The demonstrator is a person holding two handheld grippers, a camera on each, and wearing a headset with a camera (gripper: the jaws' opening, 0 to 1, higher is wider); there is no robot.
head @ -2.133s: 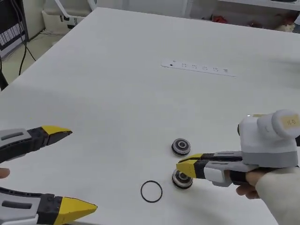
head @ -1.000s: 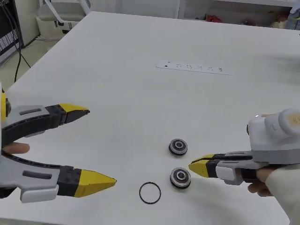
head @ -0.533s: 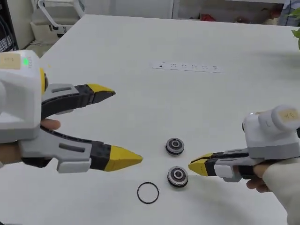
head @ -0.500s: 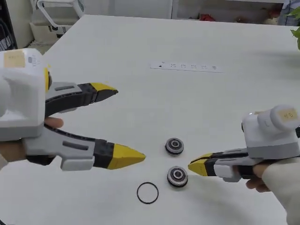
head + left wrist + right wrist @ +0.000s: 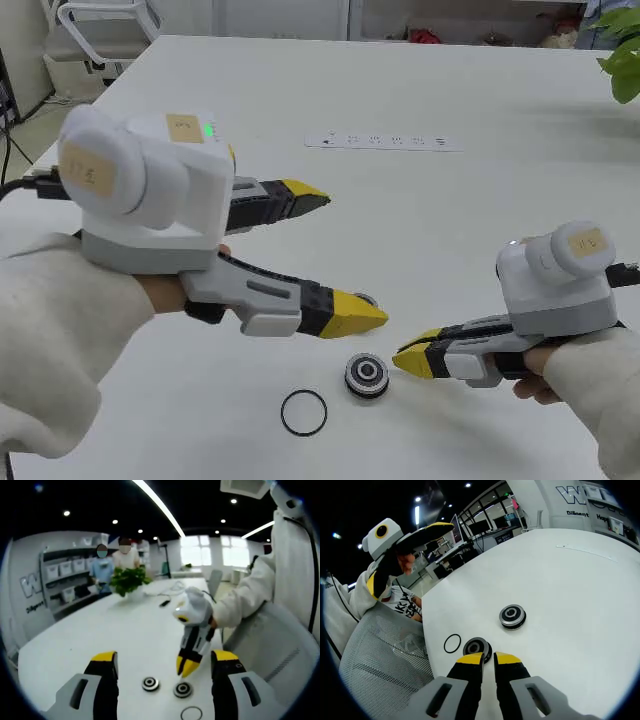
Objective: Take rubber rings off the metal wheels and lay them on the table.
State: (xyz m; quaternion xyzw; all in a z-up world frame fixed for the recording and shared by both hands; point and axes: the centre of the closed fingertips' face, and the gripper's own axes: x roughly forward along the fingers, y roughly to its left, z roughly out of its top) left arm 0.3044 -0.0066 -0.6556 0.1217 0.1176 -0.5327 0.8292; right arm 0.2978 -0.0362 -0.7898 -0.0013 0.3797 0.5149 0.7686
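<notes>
One ring (image 5: 303,412) lies beside wheel (image 5: 366,374); right fingers (image 5: 469,667) apparently closed.

Left gripper (image 5: 352,260) is held up on the left, jaws spread wide, yellow tips pointing right, one above the other. The left hand (image 5: 170,292) is tucked under its white body, with a pale sleeve (image 5: 60,340) behind it. Right gripper (image 5: 402,362) sits low on the right, level, pointing left, jaws drawn together to a thin slit. The right hand (image 5: 536,386) wraps the handle.
</notes>
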